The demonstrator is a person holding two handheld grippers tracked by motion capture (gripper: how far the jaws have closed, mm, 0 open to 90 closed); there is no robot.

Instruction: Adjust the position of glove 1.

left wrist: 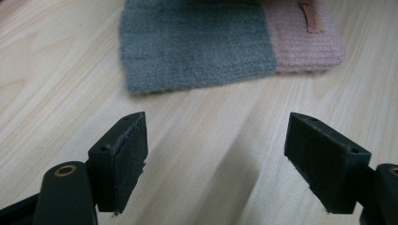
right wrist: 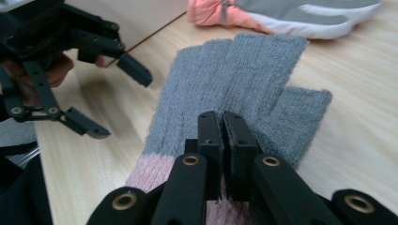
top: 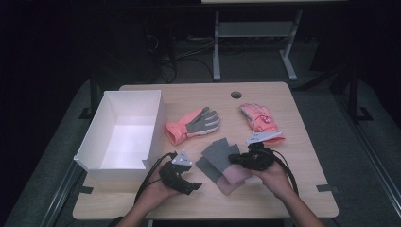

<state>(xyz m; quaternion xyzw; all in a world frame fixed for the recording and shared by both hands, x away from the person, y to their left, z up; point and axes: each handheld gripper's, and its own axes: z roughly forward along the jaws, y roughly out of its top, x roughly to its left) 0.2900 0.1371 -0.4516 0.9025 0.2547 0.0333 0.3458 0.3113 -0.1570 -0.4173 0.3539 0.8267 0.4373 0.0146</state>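
A grey knit glove with a pink cuff (top: 218, 152) lies partly over a second like it (top: 229, 182) near the table's front edge. My right gripper (top: 236, 158) lies low over the upper glove (right wrist: 234, 70), its jaws (right wrist: 221, 117) shut with a pinch of the fabric near the cuff between them. My left gripper (top: 194, 184) rests on the wood just left of the gloves, its jaws (left wrist: 216, 159) wide open and bare. The lower knit glove (left wrist: 202, 47) lies a short way ahead of them. The left gripper (right wrist: 117, 101) also shows open in the right gripper view.
A white open box (top: 153, 127) stands at the left of the wooden table (top: 293, 189). An orange-pink ski glove (top: 194, 125) lies palm up mid-table, and its mate (top: 260, 120) lies to the right. A round cable hole (top: 236, 94) is at the back.
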